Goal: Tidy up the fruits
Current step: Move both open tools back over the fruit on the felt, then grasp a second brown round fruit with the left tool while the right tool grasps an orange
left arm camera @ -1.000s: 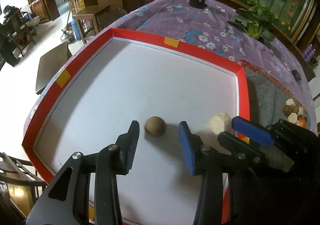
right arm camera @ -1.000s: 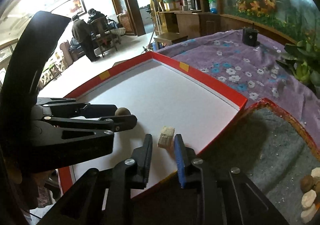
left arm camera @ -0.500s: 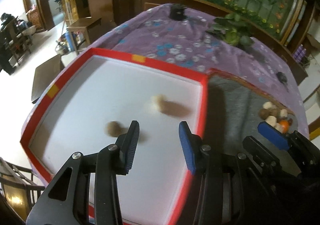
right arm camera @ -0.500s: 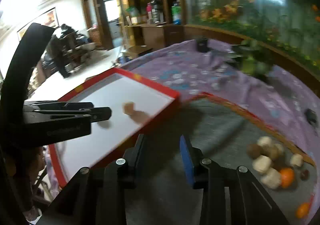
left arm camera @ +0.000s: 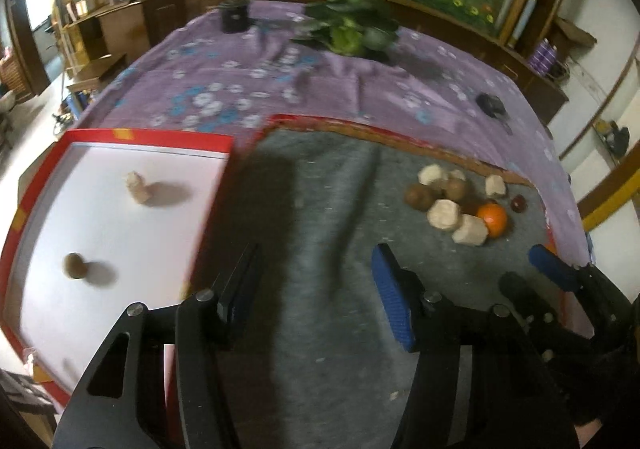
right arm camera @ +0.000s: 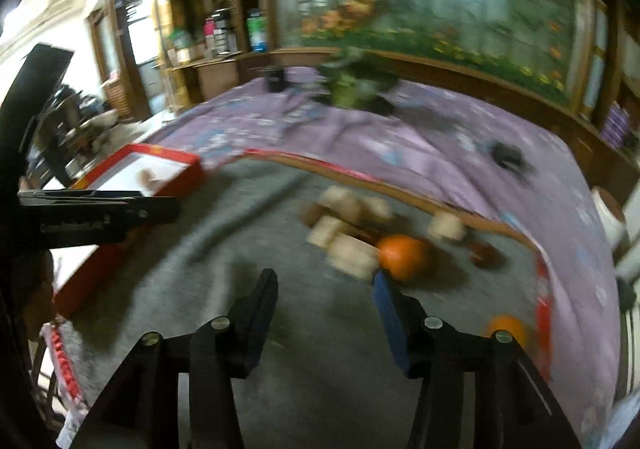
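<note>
We tilt both grippers down over the grey mat [left arm camera: 320, 349], having swung across from the red-rimmed tray [left arm camera: 168, 137]. The brown fruit [left arm camera: 75, 266] and pale piece [left arm camera: 138, 185] we just released lie back in it. Left gripper [left arm camera: 316, 289] and right gripper [right arm camera: 324, 313] are opening, nothing between the jaws. The fruit pile [left arm camera: 452, 201] with its orange [right arm camera: 402, 256] sits just ahead.

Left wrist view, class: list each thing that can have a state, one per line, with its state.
Left gripper: jaws opening, nothing between them.
Right gripper: jaws opening, empty.
Red-rimmed tray: holds two pieces, apart.
Brown round fruit: lying in tray.
Pale chunk: lying in tray.
Orange: on grey mat, touching pile.
</note>
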A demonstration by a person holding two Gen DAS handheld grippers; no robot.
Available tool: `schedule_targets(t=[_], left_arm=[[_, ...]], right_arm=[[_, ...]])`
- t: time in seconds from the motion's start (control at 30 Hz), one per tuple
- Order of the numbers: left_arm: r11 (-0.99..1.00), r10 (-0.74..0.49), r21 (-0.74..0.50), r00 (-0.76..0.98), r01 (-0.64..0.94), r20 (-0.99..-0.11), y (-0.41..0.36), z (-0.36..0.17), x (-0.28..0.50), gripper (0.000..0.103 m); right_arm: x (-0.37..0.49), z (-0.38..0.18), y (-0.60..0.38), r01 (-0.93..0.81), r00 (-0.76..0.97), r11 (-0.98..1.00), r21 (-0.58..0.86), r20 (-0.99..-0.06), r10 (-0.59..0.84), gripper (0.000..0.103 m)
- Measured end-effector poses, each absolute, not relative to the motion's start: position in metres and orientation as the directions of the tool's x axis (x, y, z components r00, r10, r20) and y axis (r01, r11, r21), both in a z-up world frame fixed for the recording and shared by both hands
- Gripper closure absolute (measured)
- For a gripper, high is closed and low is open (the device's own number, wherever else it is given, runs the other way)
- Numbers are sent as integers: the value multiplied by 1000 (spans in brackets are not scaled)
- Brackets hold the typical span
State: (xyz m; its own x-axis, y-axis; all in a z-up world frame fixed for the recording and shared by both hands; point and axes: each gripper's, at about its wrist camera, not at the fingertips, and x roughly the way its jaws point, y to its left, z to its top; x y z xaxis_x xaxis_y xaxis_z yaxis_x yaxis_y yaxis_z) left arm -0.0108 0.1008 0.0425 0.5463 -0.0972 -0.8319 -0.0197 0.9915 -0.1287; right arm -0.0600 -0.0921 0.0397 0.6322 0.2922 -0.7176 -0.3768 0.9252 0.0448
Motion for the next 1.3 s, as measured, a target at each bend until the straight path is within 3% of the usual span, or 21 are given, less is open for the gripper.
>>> schedule_targets(t=[0.27, 0.57, 0.9, 1.03, 1.07, 1.3], left_arm=[[987, -158, -142, 484, 71, -861, 55, 25, 14, 47], [989, -136, -144, 479, 20, -867, 47, 19, 50, 47], [973, -215, -229, 413, 16, -885, 42, 2, 80, 47], [976, -212, -217, 421, 37, -882, 41, -1, 79, 65], [978, -204, -202, 429, 51, -880, 40, -1, 77, 78], [976, -204, -215, 459, 29, -865, 55, 6, 66, 78]], right_arm=[[-58, 35, -155, -266, 640, 957, 117, -721, 266, 54], [-58, 33, -163, -281, 636, 952, 125, -718, 282, 54], [-52, 29, -163, -289, 624, 945, 150, -719, 305, 54], [-48, 29, -165, -295, 620, 941, 169, -715, 323, 54], [-47, 29, -164, -298, 618, 938, 178, -713, 332, 54], [-30, 29, -144, -358, 610, 918, 171, -701, 369, 54]])
